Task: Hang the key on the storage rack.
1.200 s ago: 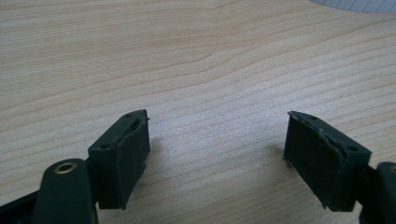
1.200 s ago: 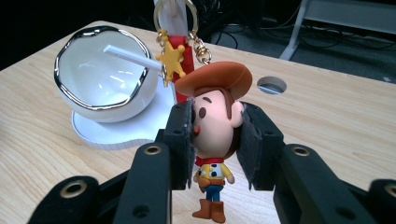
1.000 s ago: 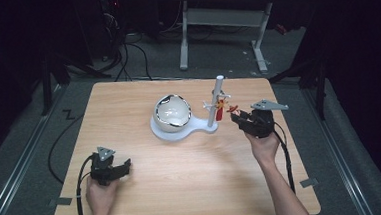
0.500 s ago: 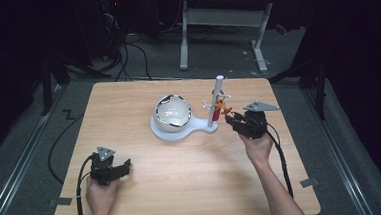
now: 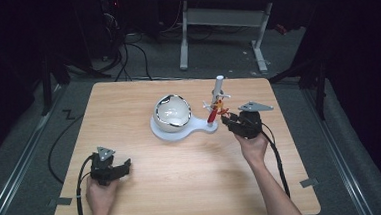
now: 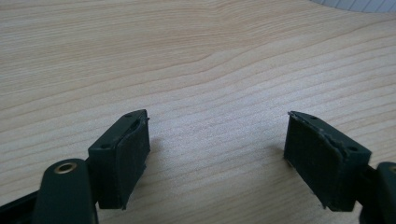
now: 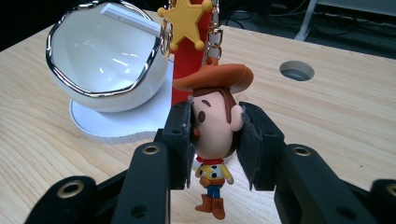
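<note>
A small cowboy figure keychain [image 7: 215,126] with a brown hat hangs by its chain beside a yellow star charm [image 7: 183,21] and a red strap [image 7: 187,65]. My right gripper [image 7: 215,142] is shut on the figure's head, one pad on each side. From above, the right gripper [image 5: 226,119] sits against the white peg stand [image 5: 218,88], where the keychain [image 5: 213,112] hangs. A white bowl-shaped holder with a chrome rim [image 5: 173,112] stands on the same white base [image 5: 200,130]. My left gripper [image 5: 126,166] rests open at the table's front left, its jaws [image 6: 217,154] wide apart over bare wood.
The wooden table [image 5: 148,190] has a round cable hole [image 7: 296,70] behind the stand. Cables trail from both grippers off the front edge. A white desk frame [image 5: 218,20] stands on the floor beyond the table.
My right gripper has moved left, closer to the peg stand and the hanging keychain. The left gripper has stayed where it was.
</note>
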{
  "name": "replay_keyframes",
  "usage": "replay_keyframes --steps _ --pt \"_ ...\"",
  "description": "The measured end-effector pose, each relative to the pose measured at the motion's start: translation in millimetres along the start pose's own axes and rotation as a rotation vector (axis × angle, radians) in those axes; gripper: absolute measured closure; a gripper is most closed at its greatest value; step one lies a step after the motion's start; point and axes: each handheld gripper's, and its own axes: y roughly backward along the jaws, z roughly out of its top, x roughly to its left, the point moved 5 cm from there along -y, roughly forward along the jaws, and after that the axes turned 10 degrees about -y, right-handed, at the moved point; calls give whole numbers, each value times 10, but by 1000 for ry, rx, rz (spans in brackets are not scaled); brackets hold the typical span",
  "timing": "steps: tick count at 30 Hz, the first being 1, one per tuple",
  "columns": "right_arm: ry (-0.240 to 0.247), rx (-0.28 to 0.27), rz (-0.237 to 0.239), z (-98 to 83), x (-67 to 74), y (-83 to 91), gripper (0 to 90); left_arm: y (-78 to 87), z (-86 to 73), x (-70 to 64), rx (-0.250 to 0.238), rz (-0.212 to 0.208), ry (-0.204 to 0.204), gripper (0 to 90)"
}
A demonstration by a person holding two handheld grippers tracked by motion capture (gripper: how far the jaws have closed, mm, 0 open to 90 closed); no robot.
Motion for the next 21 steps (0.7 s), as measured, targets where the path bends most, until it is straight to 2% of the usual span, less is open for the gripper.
replay_keyframes --steps 21 --pt "-10 13 1 -21 -10 -40 633 0 0 0 0 0 0 229"
